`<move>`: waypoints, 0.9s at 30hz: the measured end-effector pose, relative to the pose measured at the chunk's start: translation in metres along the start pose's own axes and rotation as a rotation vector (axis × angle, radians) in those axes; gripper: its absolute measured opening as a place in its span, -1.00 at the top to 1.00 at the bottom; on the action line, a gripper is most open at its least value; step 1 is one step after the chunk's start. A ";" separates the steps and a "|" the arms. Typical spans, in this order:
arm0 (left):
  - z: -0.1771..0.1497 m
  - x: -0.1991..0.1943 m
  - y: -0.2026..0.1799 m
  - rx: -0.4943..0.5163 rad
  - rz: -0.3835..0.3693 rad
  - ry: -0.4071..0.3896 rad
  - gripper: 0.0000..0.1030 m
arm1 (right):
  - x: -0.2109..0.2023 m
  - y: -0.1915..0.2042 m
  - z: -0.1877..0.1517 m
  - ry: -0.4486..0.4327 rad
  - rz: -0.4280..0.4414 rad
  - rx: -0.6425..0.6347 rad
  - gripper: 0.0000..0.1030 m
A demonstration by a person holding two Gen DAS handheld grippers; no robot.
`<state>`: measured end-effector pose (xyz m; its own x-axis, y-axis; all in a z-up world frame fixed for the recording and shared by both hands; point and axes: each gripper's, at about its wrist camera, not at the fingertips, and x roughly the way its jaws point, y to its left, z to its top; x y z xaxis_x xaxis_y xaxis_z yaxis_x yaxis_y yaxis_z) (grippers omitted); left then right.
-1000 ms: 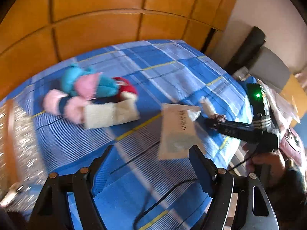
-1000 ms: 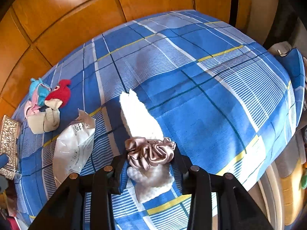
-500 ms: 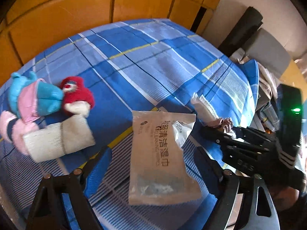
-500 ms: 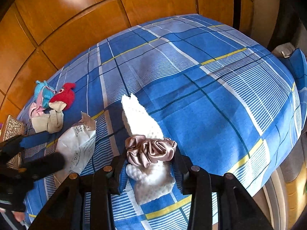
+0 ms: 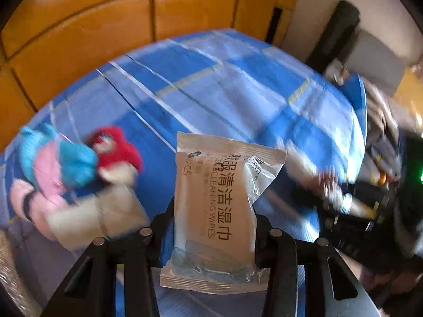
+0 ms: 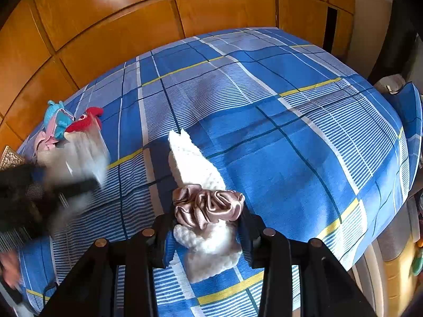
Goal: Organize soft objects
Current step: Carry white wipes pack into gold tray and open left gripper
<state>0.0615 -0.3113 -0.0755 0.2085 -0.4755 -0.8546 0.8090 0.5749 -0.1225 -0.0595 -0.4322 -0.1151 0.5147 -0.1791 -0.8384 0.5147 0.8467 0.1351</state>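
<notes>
My left gripper (image 5: 211, 224) is shut on a tan pack of cleaning wipes (image 5: 216, 203) and holds it above the blue plaid bed (image 5: 224, 84). My right gripper (image 6: 207, 220) is shut on a pink satin scrunchie (image 6: 208, 204), with a white knitted cloth (image 6: 193, 163) lying under it on the bed (image 6: 290, 137). A pile of soft toys, blue-pink (image 5: 58, 163), red (image 5: 116, 148) and cream (image 5: 100, 211), lies at the left. In the right wrist view the pile (image 6: 66, 124) is at the far left, with the blurred left gripper (image 6: 39, 192) and pack in front of it.
Orange wooden wall panels (image 6: 132, 26) stand behind the bed. A glittery box edge (image 6: 10, 155) is at the far left. Cluttered furniture and a dark post (image 5: 335, 31) stand off the bed's right side.
My left gripper moved in over the wipes pack, closed on it and lifted it; the view is motion-blurred. My right gripper keeps the scrunchie and has barely moved.
</notes>
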 end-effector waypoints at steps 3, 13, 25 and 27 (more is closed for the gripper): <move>0.024 -0.022 0.023 -0.053 0.010 -0.061 0.13 | 0.001 0.003 -0.001 -0.007 -0.017 -0.018 0.24; 0.066 -0.122 0.156 -0.274 0.353 -0.226 0.13 | 0.002 0.008 -0.003 -0.018 -0.043 -0.048 0.24; -0.053 -0.297 0.297 -0.573 0.629 -0.393 0.12 | 0.002 0.016 -0.007 -0.038 -0.097 -0.097 0.24; -0.087 -0.316 0.307 -0.617 0.663 -0.402 0.12 | 0.002 0.018 -0.008 -0.041 -0.106 -0.106 0.25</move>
<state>0.1968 0.0734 0.1132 0.7791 -0.0570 -0.6243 0.0571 0.9982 -0.0198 -0.0542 -0.4132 -0.1184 0.4901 -0.2884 -0.8226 0.4934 0.8697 -0.0109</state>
